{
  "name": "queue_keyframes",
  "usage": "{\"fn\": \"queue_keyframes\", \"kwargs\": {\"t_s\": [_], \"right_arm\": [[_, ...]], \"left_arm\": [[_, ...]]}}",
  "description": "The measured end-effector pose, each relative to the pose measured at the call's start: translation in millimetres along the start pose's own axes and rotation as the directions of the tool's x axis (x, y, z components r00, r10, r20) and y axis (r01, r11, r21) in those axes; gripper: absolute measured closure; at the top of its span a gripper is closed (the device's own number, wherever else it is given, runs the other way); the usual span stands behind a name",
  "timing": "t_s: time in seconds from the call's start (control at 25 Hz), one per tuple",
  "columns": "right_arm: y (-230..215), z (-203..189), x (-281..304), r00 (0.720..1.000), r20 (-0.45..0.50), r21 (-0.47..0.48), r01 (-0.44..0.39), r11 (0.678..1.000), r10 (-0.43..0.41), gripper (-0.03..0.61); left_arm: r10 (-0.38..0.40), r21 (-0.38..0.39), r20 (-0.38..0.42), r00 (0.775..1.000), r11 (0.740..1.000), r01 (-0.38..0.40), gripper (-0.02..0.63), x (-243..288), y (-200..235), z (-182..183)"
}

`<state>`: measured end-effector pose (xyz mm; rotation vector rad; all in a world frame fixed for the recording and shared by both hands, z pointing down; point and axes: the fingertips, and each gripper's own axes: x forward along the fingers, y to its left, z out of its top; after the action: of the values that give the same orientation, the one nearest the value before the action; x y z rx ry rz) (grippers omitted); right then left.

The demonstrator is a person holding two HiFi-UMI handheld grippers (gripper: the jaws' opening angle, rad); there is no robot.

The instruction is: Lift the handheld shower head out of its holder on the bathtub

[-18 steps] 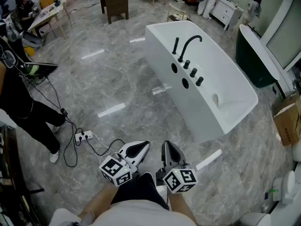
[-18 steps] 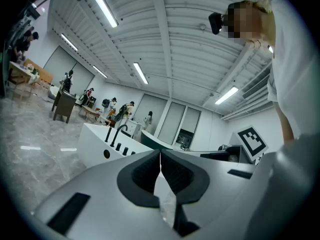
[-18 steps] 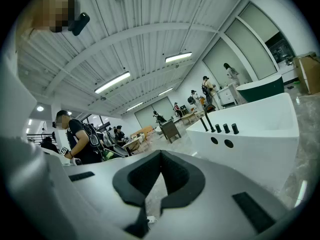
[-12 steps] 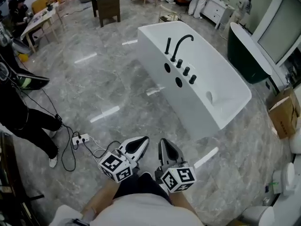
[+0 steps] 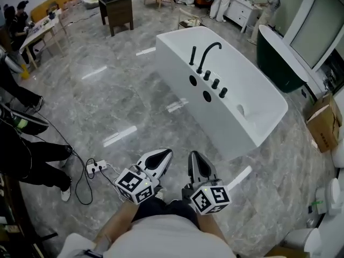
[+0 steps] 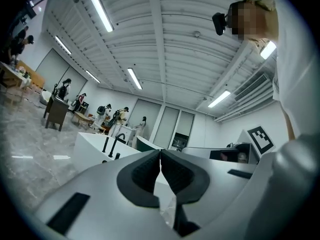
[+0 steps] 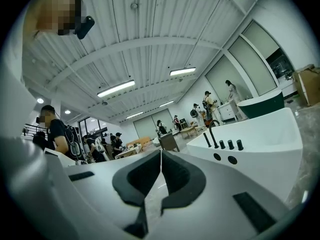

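Far left on the grey marble floor there's a white power strip with black cables. Next come the left gripper and right gripper, side by side. Both have their fingers pressed together on nothing, well apart from the white rectangular bathtub. The slim black handheld shower head stands upright in its holder on the tub's deck, just beside the arched black spout. There's a brown cardboard box far right, can't see inside it.

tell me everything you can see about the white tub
The tub is white, glossy, rectangular and freestanding on the grey marbled floor. Its near rim carries a black curved spout, a slim upright shower head and three knobs; two dark round spots mark the wall below. Nothing else touches it.
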<state>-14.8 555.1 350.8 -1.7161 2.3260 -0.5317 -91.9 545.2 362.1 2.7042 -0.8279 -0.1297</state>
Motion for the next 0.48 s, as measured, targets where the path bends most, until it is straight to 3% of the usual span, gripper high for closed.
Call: {"fn": "queue_keyframes", "kwargs": {"t_s": [0.48], "right_arm": [[2, -4, 18, 0.998, 0.045, 0.0, 0.051, 0.999, -0.051, 0.56]], "left_arm": [[-0.046, -0.006, -0.018, 0.999, 0.999, 0.046, 0.601, -14, 25, -5]]}}
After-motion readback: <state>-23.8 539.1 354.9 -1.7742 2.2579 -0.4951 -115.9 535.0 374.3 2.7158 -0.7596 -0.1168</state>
